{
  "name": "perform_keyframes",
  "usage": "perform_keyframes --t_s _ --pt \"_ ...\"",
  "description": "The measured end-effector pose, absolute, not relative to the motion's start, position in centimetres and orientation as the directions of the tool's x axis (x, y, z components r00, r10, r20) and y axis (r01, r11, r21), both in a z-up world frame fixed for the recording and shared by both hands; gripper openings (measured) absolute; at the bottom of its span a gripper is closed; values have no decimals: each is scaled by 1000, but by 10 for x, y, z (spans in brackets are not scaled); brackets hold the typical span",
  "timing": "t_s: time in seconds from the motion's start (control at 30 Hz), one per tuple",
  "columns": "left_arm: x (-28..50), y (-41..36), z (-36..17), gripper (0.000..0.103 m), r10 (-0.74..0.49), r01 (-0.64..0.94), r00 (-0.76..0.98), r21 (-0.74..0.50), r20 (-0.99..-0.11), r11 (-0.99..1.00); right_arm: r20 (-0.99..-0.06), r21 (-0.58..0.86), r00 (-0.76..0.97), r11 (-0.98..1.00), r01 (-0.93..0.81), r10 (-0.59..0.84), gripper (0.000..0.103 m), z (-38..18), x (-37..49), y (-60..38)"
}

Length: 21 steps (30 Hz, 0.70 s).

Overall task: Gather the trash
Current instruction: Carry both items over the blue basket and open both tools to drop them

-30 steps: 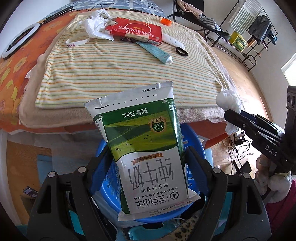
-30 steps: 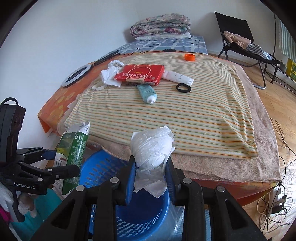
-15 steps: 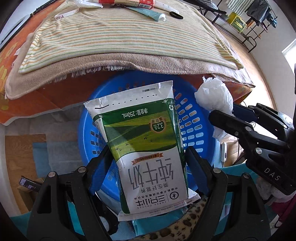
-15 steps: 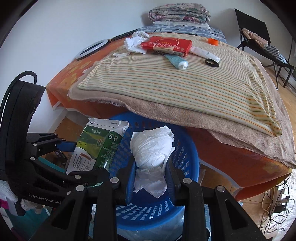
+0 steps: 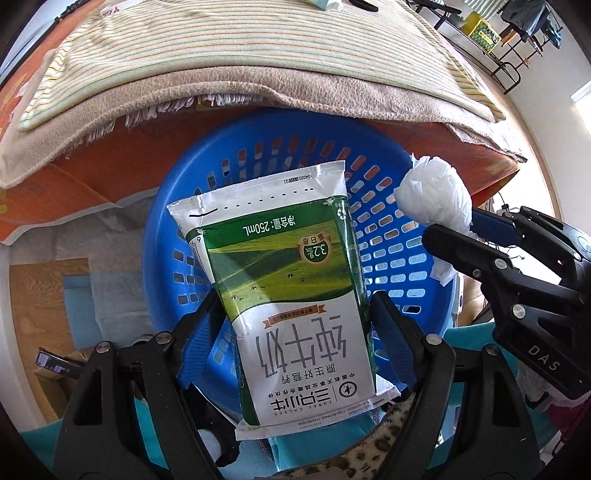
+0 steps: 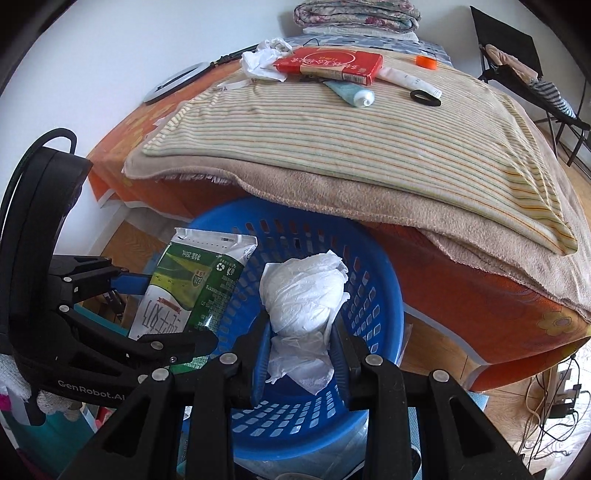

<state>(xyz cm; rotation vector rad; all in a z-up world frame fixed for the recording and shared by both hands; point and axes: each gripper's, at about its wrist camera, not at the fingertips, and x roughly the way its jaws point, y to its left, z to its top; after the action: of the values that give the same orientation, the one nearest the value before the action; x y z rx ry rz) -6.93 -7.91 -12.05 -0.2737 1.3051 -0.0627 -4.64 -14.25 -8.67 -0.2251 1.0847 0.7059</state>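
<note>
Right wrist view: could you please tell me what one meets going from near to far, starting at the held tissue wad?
Tissue wad → blue basket far rim → tan blanket edge → striped sheet → toothpaste tube → red box → folded quilts

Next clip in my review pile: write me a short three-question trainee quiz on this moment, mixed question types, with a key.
1. True or false: the left gripper is shut on the green and white milk pouch.
2. Multiple choice: the crumpled white tissue wad is A) lying on the striped blanket, B) clamped in the right gripper, C) resting on the basket floor.
3. Fill in: both items hang over the round blue plastic ____.

Key: 1 true; 2 B; 3 basket.
</note>
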Motion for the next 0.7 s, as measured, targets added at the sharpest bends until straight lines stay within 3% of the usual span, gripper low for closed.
perform_keyframes --t_s 0.23,0.3,0.37,0.7 --pt "-68 -73 -125 82 -209 -131 260 -249 -943 960 -871 182 263 770 -611 415 35 -90 -44 -144" --pt "-67 -70 -125 82 -210 -138 256 -251 -944 958 -870 190 260 773 -605 418 49 -90 -43 -145" --pt "-68 -67 -125 82 -208 -139 258 -249 -943 958 -870 197 257 775 -601 421 55 -90 -42 -145" --pt "-69 -63 -124 82 -190 -138 267 -233 -945 963 -871 202 257 783 -588 418 59 -90 -41 -148"
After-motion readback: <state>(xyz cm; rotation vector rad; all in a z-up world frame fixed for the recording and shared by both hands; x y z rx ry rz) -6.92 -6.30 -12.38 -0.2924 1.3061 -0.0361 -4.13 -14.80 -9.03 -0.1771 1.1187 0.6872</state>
